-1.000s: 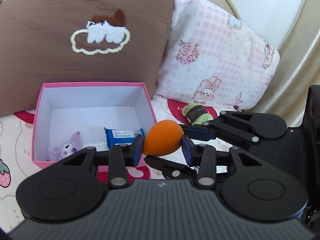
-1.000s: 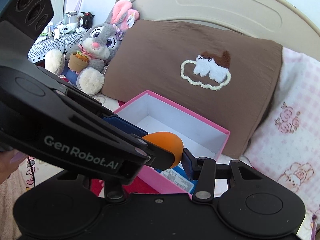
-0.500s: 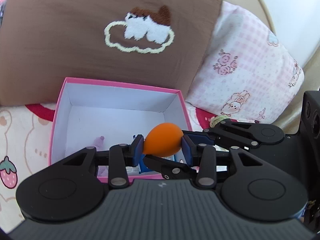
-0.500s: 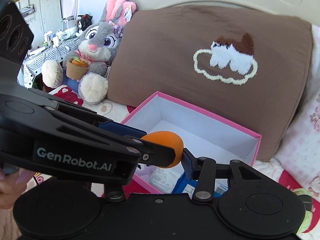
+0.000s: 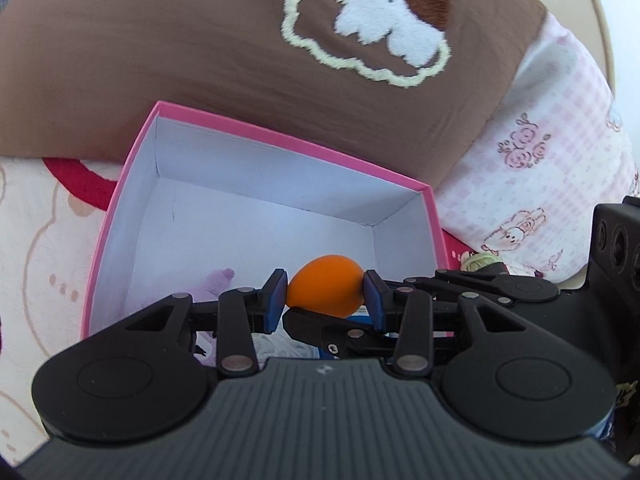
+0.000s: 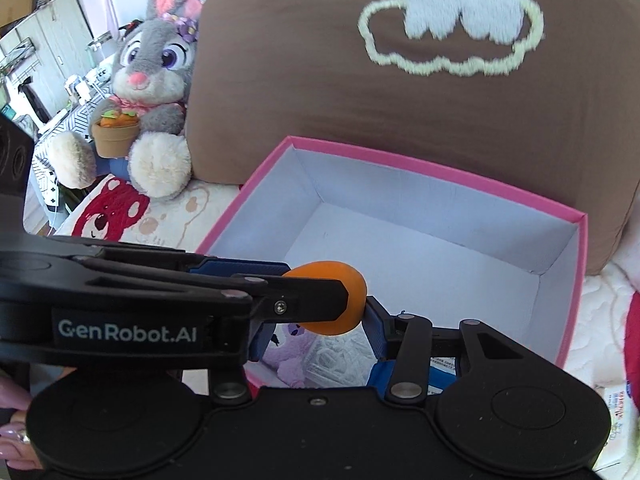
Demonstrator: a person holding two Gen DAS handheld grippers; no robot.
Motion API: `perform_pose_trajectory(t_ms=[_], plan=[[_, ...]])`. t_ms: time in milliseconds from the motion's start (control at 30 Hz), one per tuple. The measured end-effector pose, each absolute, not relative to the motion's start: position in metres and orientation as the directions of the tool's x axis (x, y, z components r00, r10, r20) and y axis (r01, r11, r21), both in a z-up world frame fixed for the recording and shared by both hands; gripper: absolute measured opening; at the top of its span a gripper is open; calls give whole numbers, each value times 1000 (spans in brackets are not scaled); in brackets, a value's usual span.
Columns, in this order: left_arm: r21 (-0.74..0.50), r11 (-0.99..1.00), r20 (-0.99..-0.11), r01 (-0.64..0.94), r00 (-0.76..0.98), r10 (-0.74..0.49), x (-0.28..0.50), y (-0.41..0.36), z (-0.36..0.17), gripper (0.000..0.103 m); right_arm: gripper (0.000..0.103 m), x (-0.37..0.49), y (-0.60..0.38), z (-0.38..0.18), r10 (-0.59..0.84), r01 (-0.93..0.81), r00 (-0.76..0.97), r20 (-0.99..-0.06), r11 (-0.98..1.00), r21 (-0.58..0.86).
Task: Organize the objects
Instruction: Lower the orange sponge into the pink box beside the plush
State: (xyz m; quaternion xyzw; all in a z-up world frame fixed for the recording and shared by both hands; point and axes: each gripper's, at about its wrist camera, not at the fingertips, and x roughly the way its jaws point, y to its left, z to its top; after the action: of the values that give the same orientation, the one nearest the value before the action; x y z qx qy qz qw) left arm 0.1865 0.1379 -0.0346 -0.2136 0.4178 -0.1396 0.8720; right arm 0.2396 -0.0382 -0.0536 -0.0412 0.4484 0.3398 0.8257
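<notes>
Over pink box [image 5: 132, 184], both grippers [image 5: 325, 294] tilted down, pinching orange egg [image 5: 326, 290].

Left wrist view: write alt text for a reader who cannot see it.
Both grippers, the left gripper and the right gripper reaching in from the right, clamp one orange egg-shaped sponge over an open pink box with a white inside. A purple plush toy lies in the box, and a brown pillow with an embroidered cloud stands behind.
</notes>
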Motion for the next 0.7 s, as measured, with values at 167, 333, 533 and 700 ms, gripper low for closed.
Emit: perform_pose_trajectory(t_ms=[167,333,533,700], plan=[[-523,851,-657,46,615,-436,197,143,-57,39,52,252,-33,-70,497,-579,355,-792,782,231],[-548,836,-642,39,620,-451,204,147,-73,40,52,264,-30,-83,483,-556,334,-810,794,244],[-561,828,-644,26,615,-455,211,151,-88,40,52,271,-26,-96,469,-556,319,-824,796,238],[-574,819,-639,18,616,-461,215,153,-98,40,53,277,-23,-103,451,-556,311,-837,800,225]])
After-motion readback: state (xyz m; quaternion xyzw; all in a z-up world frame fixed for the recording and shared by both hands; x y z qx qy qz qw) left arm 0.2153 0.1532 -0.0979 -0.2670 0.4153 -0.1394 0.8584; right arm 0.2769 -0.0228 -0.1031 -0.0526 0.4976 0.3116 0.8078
